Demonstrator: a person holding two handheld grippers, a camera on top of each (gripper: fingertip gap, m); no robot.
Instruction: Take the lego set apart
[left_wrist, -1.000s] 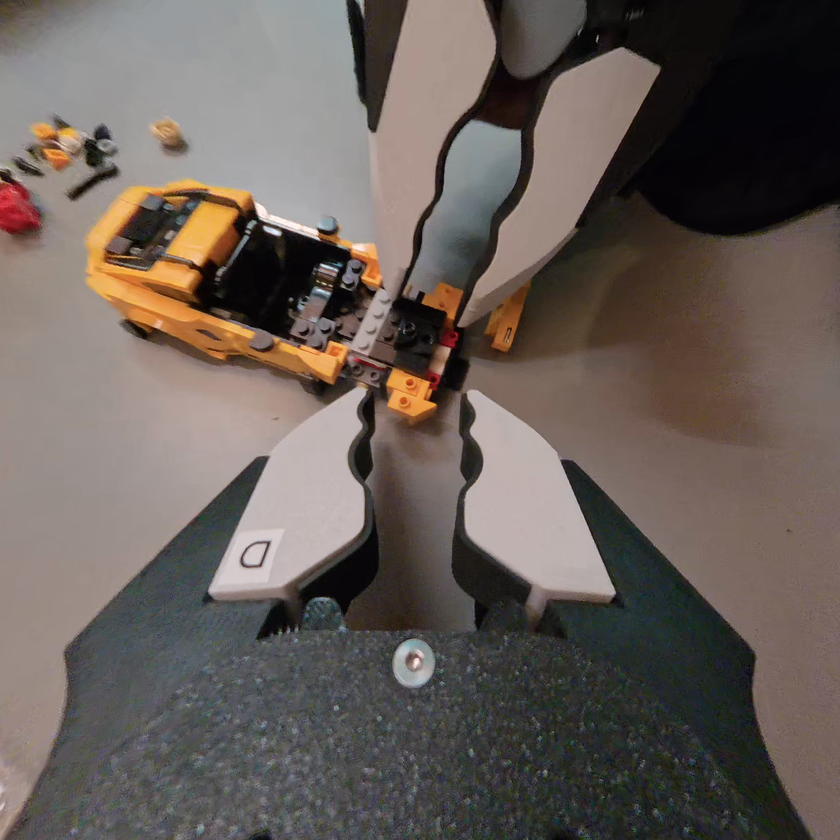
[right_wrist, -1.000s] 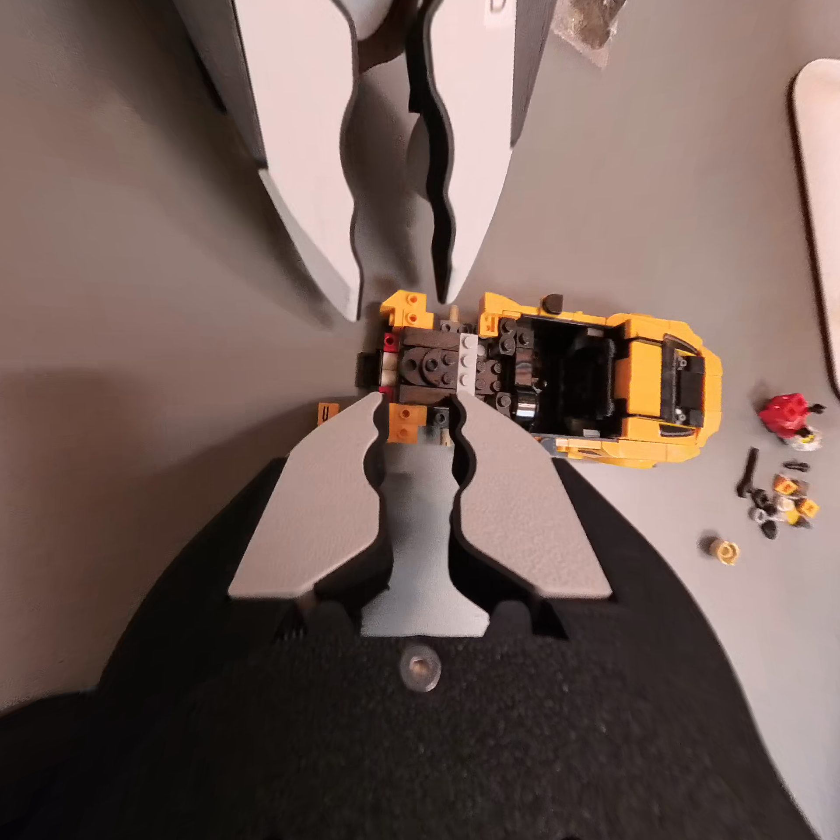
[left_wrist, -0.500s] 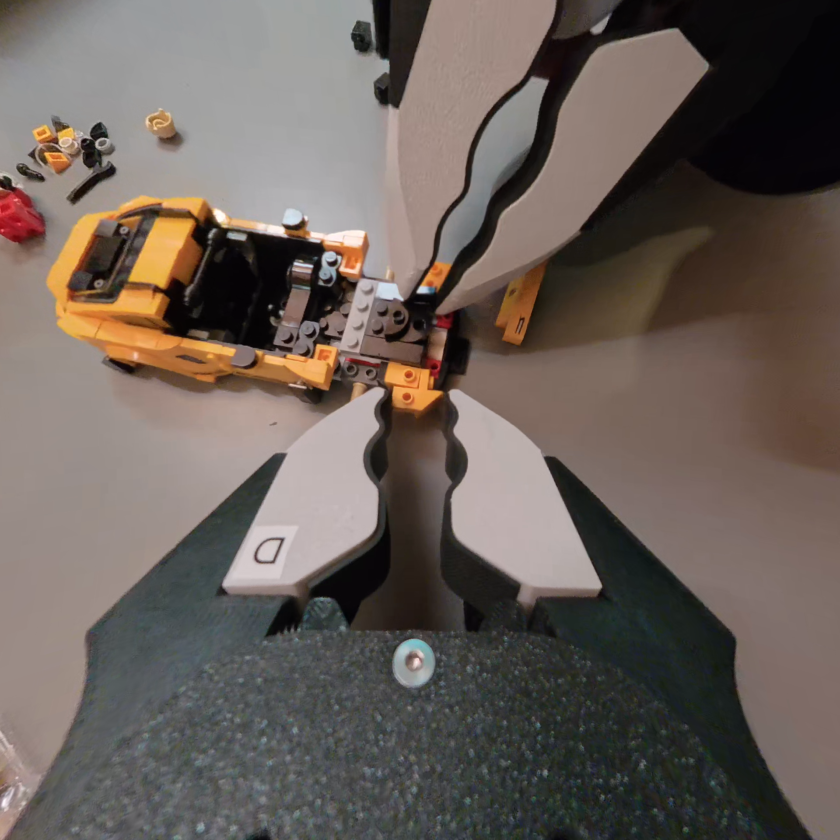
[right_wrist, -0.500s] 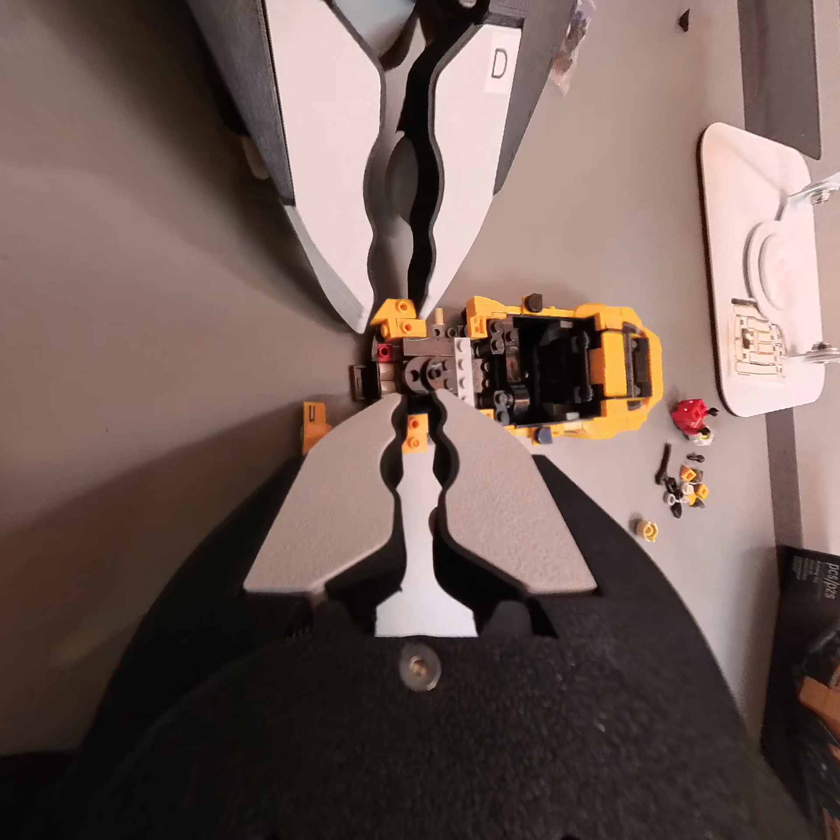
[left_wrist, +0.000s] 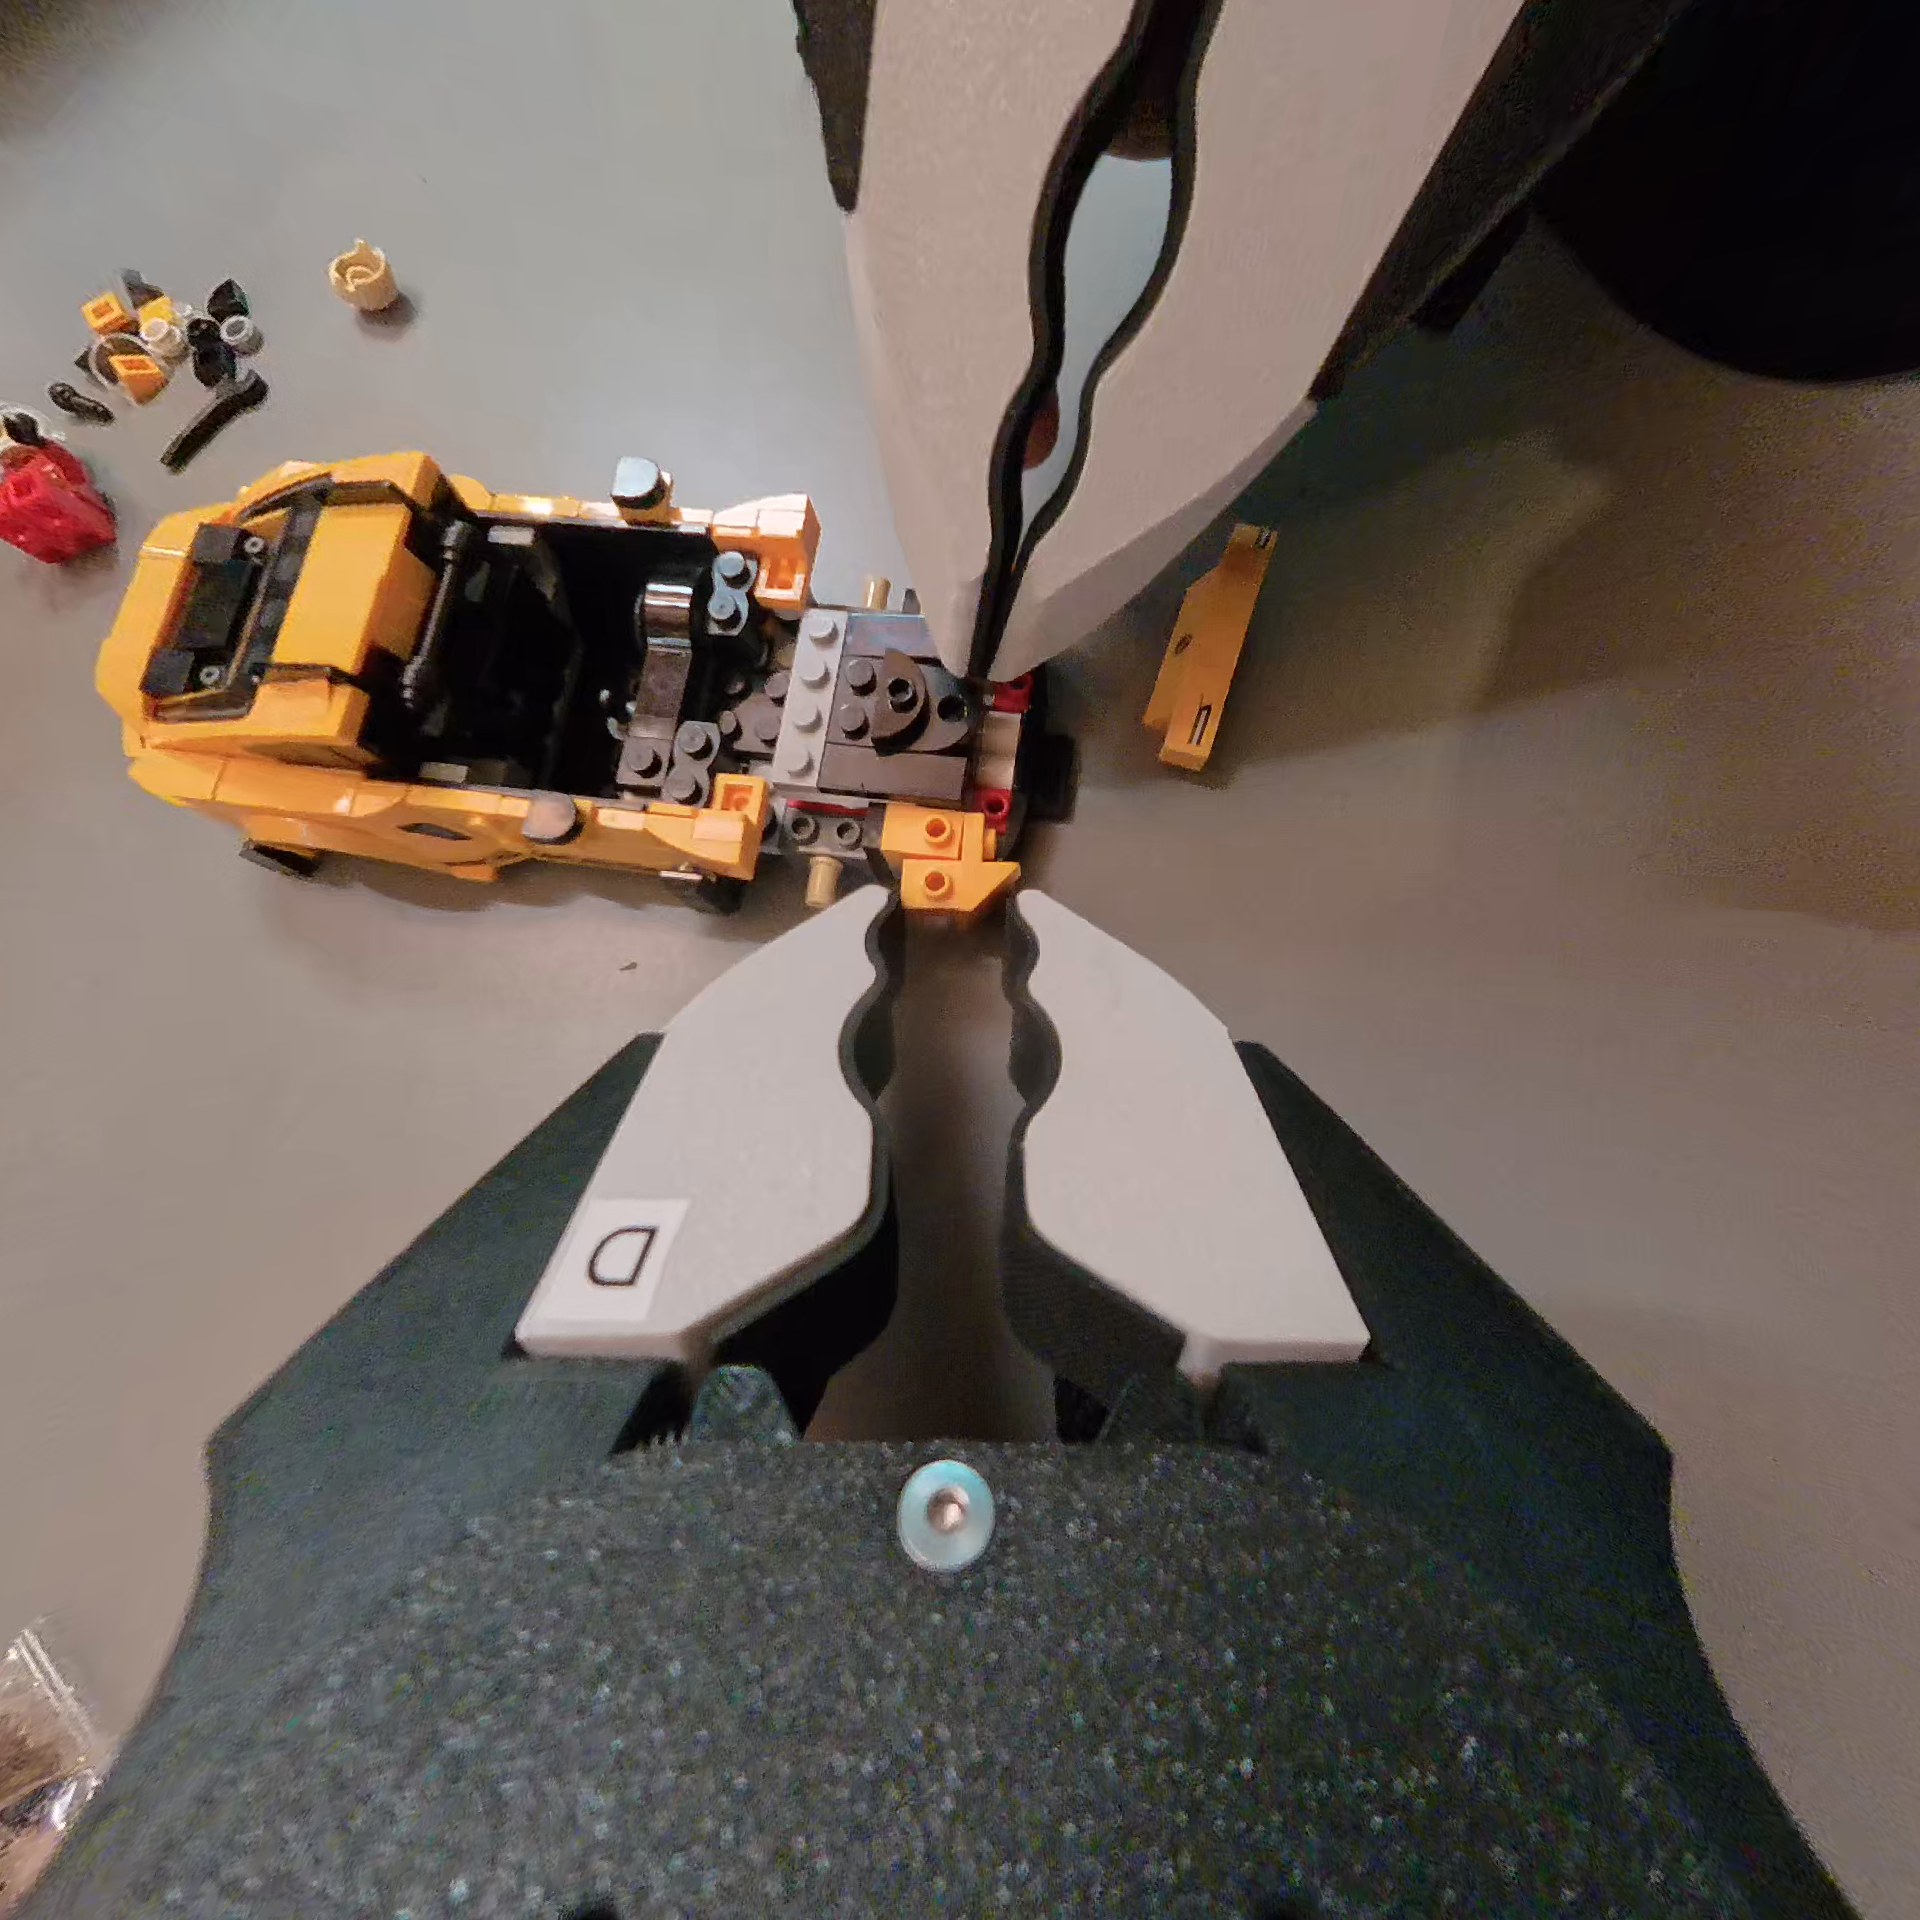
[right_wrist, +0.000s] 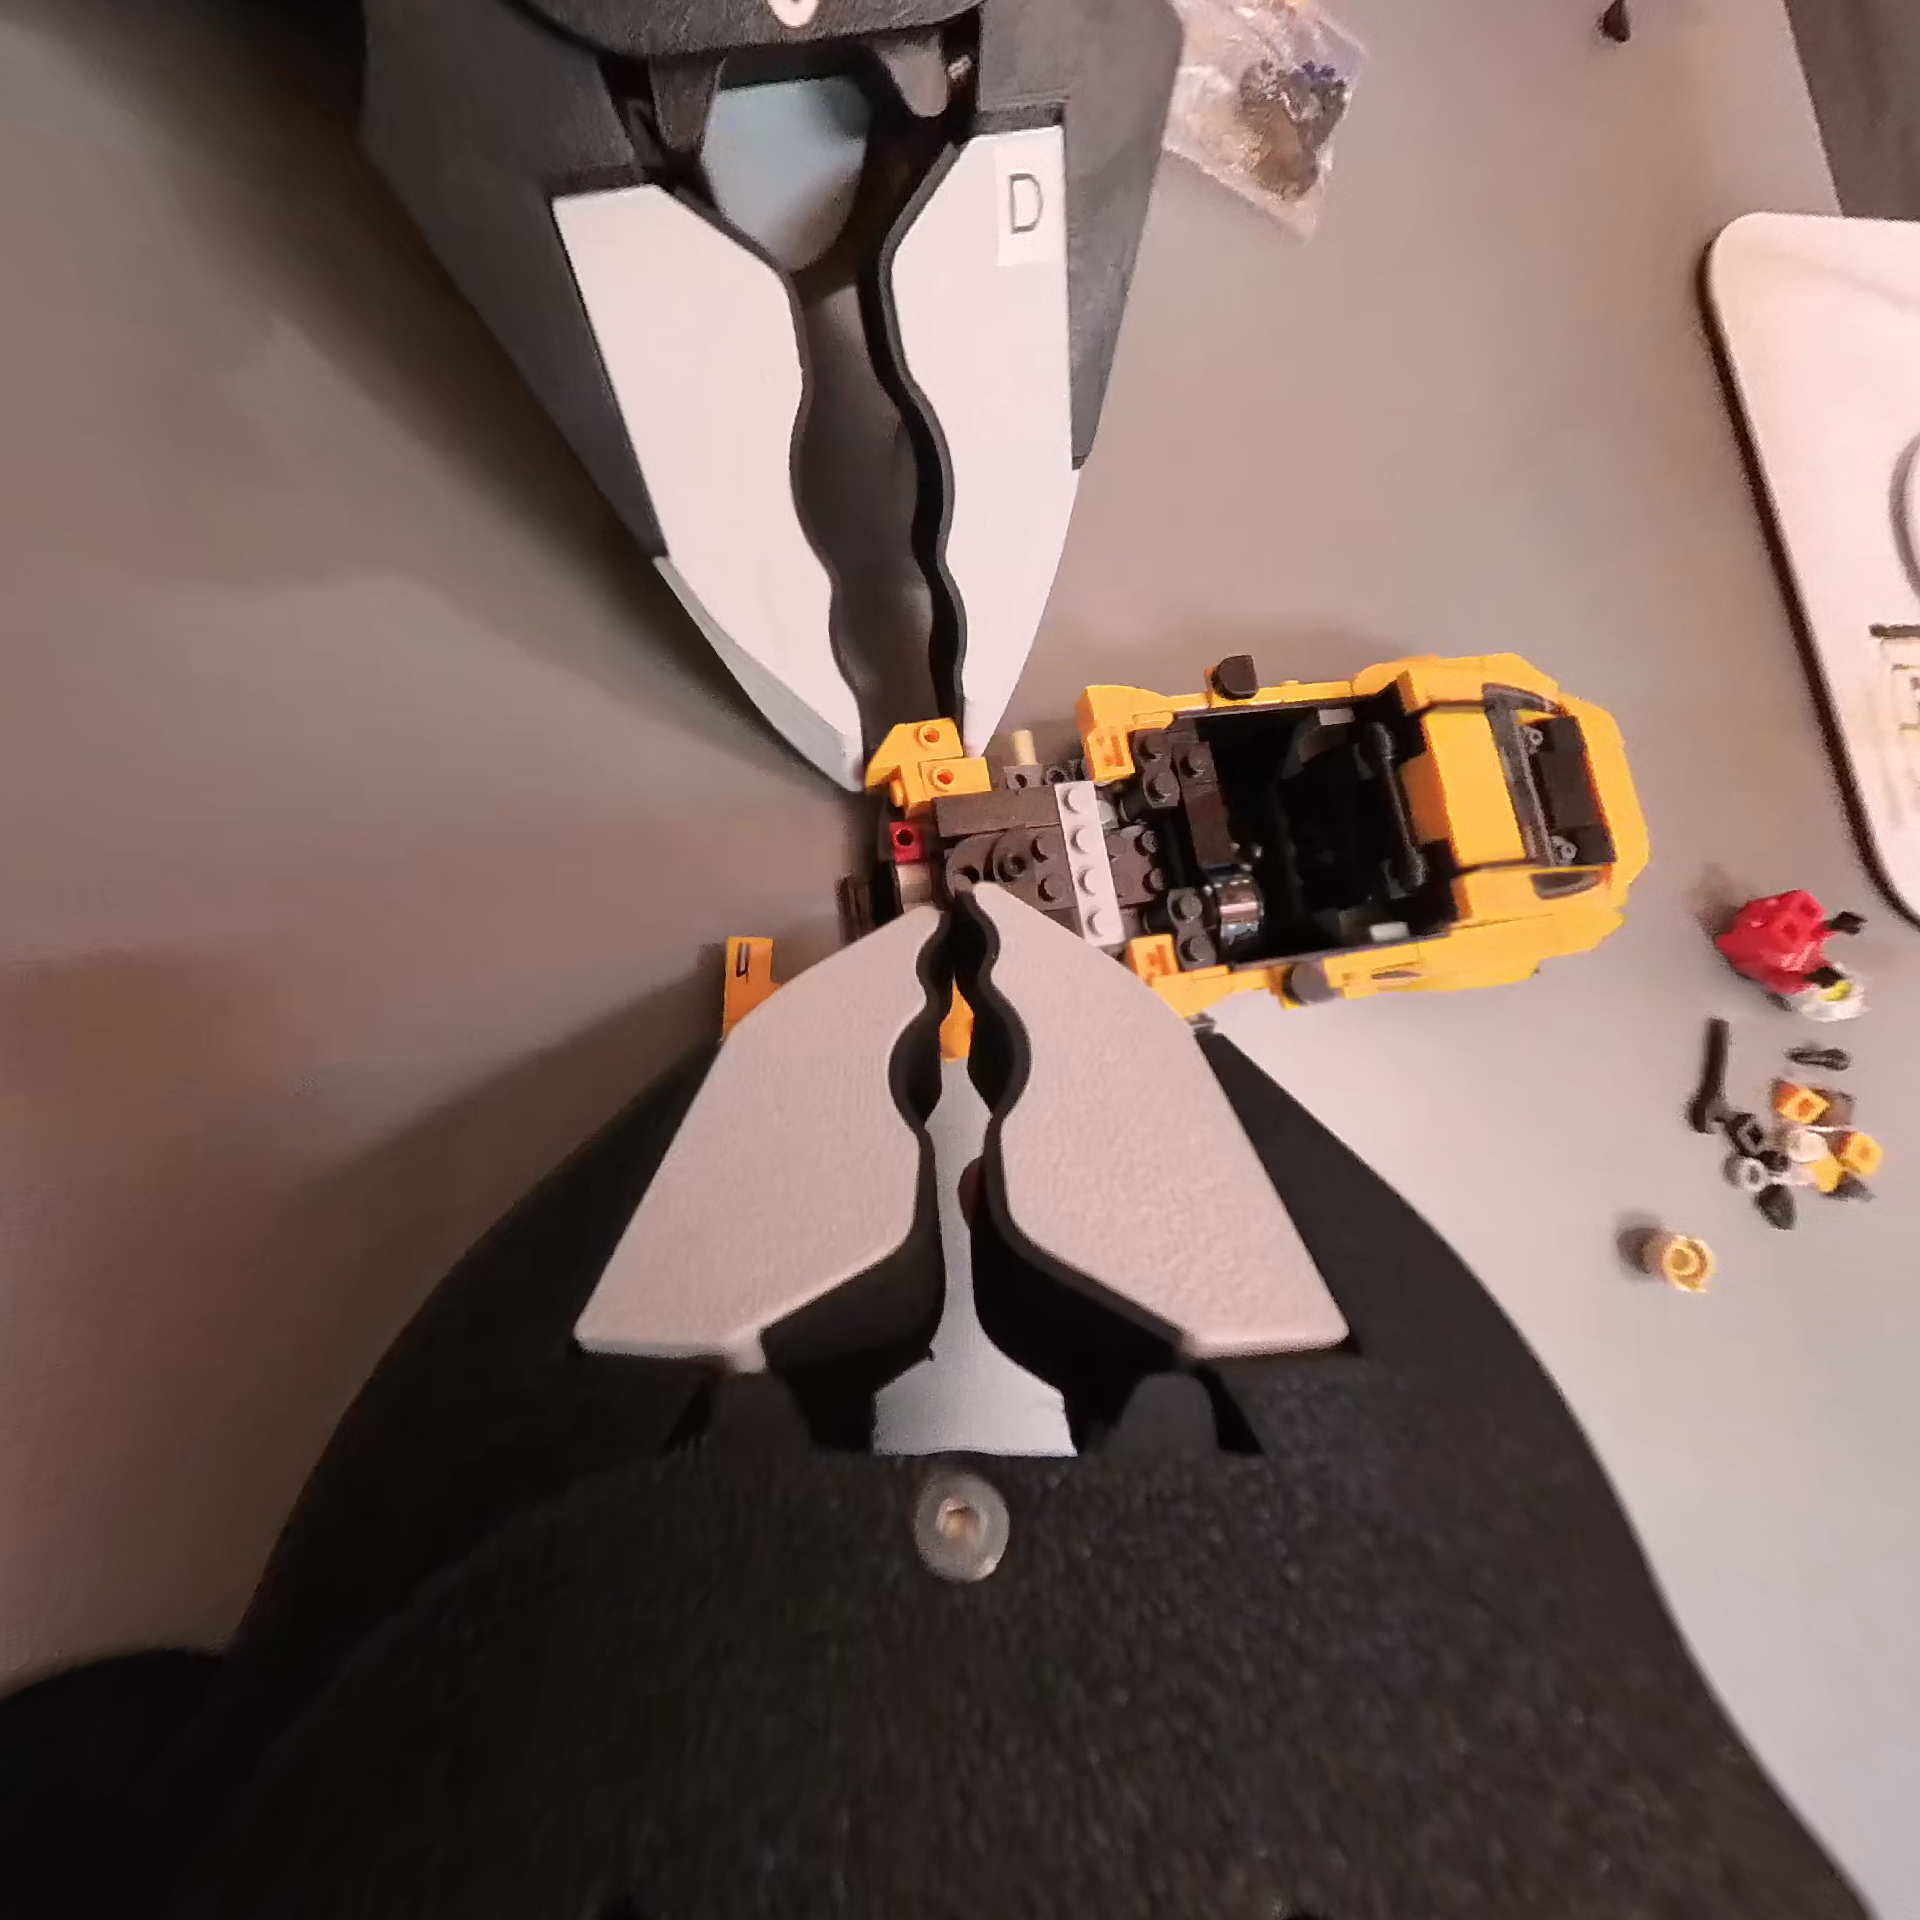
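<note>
- Yellow Lego car (left_wrist: 436, 686) on grey table (left_wrist: 520, 1091), roof off, stripped nose between both grippers.
- Light, brittle; best gripped on the small orange corner bricks (left_wrist: 940, 857).
- Left gripper (left_wrist: 945, 909) part open, empty, touching them.
- Right gripper (right_wrist: 956, 899) nearly closed at black nose plate (left_wrist: 914, 701); hold uncertain.

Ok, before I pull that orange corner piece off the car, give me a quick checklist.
1. Left gripper open, fingers either side of the orange corner piece: ok.
2. Left fingers closed on it: not ok.
3. Right gripper shut at the lego car's front: ok.
4. Right gripper actually gripping the black plate: cannot tell.
5. Loose orange piece apart from the car: ok.
6. Pile of removed parts away from the work: ok.
</note>
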